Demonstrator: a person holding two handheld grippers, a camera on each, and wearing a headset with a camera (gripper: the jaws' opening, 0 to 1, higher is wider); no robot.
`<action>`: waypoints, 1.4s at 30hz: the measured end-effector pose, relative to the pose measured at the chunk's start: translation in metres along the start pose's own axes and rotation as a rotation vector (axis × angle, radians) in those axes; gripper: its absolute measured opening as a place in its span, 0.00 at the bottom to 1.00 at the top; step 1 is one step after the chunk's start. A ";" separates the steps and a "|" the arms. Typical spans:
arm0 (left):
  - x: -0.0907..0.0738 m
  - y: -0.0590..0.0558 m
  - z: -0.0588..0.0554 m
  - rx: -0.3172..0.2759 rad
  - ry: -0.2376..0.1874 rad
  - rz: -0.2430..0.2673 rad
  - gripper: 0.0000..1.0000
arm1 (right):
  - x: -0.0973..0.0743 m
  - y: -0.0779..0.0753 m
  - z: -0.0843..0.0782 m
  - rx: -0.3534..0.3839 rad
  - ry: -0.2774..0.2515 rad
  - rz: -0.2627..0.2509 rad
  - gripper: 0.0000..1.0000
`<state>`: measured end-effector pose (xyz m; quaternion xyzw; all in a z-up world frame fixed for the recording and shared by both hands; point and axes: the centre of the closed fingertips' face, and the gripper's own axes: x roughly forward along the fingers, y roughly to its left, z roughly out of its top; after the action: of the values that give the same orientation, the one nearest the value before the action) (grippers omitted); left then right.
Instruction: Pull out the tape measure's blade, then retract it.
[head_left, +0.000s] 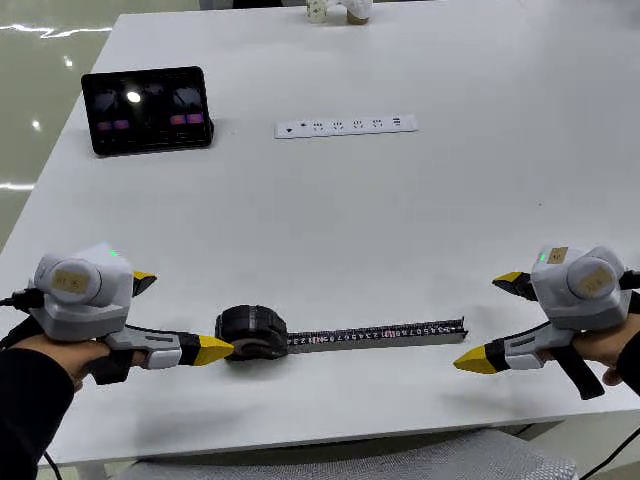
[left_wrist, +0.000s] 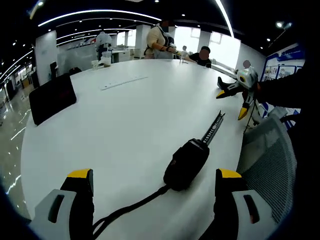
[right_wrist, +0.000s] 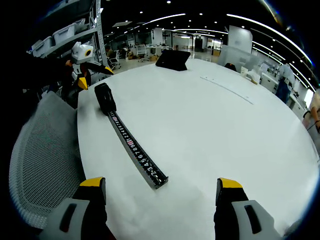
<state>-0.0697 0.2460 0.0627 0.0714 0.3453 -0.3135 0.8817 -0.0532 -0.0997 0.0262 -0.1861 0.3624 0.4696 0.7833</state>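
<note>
Lying on the white table (head_left: 400, 200), the black tape measure case (head_left: 250, 332) has its dark numbered blade (head_left: 380, 334) drawn out flat to the case's right (red marks close by the case). Just left of the case the left gripper (head_left: 180, 315) holds its jaws apart, one yellow tip beside it; farther right of the case, past the blade's end, the right gripper (head_left: 490, 320) is likewise spread.

Headset camera looks down across the white table (head_left: 400, 230) from its near edge. Cameras on the left gripper (head_left: 193, 314) and right gripper (head_left: 475, 323) ride low, facing each other; both share the tape measure (head_left: 252, 332), near at 12 o'clock left, farther at 11 o'clock right.
</note>
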 end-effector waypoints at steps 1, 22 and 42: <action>-0.001 0.000 0.000 0.001 -0.004 0.003 0.99 | -0.001 0.000 0.000 0.003 -0.002 -0.002 0.92; -0.025 0.011 -0.011 -0.040 -0.082 0.075 0.99 | -0.026 -0.012 -0.005 0.063 -0.104 -0.099 0.99; -0.040 0.017 -0.020 -0.010 -0.106 0.116 0.99 | -0.042 -0.005 -0.024 0.091 -0.120 -0.117 0.99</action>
<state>-0.0933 0.2861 0.0720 0.0703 0.2949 -0.2633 0.9158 -0.0713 -0.1426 0.0408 -0.1424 0.3242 0.4164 0.8374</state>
